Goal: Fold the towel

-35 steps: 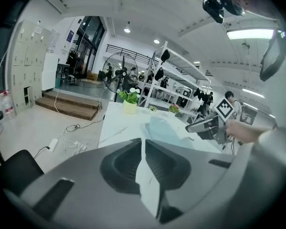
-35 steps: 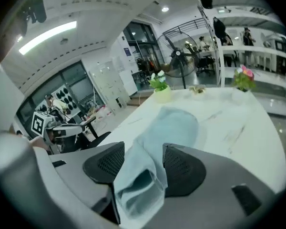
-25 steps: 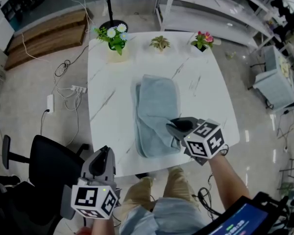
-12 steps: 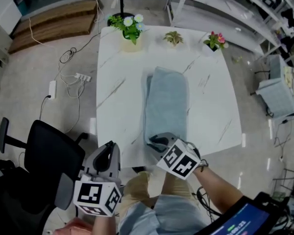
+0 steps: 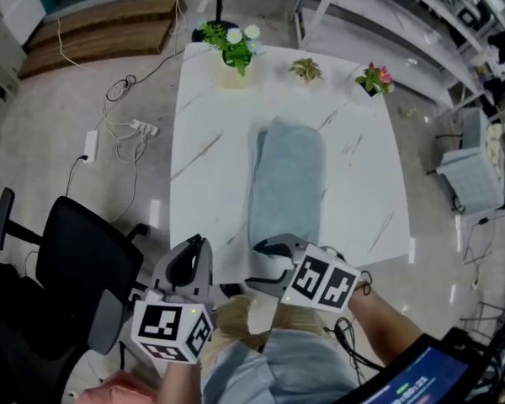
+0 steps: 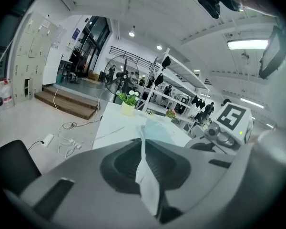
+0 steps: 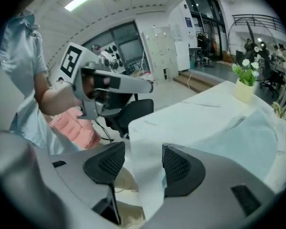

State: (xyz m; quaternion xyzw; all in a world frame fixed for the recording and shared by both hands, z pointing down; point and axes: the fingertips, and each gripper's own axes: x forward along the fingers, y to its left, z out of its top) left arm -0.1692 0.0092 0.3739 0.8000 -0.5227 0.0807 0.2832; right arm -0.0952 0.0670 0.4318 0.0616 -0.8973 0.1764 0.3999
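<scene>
Right tongs (image 5: pixel 259 263) of mine, lower centre, just opened wide and empty; left tongs (image 5: pixel 194 255) pinched narrow, empty; towel (image 5: pixel 288 183) mid-frame on marble table (image 5: pixel 210 141), folded into a strip, crosswise fold likely outstanding.

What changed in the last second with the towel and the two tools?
The right tool, which was pinching the towel at its near right corner, swung left along the near end and drew back to the table's near edge. Its jaws have just been opening, letting the towel go, and nothing is gripped now. The towel lies flat as a long strip. The left tool stayed shut, off the table.
</scene>
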